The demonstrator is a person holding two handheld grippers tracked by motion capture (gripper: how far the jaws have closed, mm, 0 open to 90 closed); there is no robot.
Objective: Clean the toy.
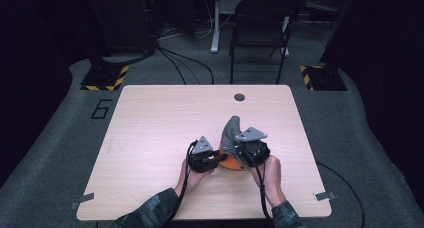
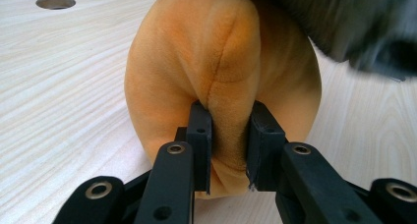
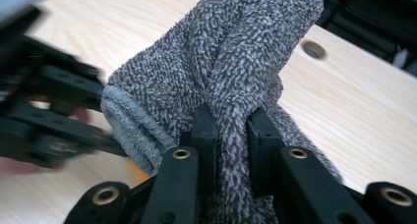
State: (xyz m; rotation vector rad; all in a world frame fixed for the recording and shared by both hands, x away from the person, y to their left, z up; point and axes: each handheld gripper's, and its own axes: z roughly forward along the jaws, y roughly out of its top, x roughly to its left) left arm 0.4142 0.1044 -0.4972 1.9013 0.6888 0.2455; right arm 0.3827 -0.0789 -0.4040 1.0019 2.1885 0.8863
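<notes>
A fuzzy grey sock (image 1: 231,132) stands up from the table, just beyond an orange plush piece (image 1: 231,162) that lies flat by my hands. My left gripper (image 1: 217,160) points right and is shut on a fold of the orange plush (image 2: 206,47), pinched between its pads (image 2: 229,130). My right gripper (image 1: 238,147) is shut on the grey sock (image 3: 236,52), whose bunched cloth runs between the jaws (image 3: 231,130) with its ribbed cuff hanging to the left. The grey sock (image 2: 344,22) overlaps the orange plush at the top right of the left gripper view.
The light wooden table (image 1: 165,118) has a round cable hole (image 1: 239,97) near its far edge. A black chair (image 1: 260,23) and cables stand on the floor beyond it. Yellow-black striped floor plates (image 1: 105,78) lie at the far corners.
</notes>
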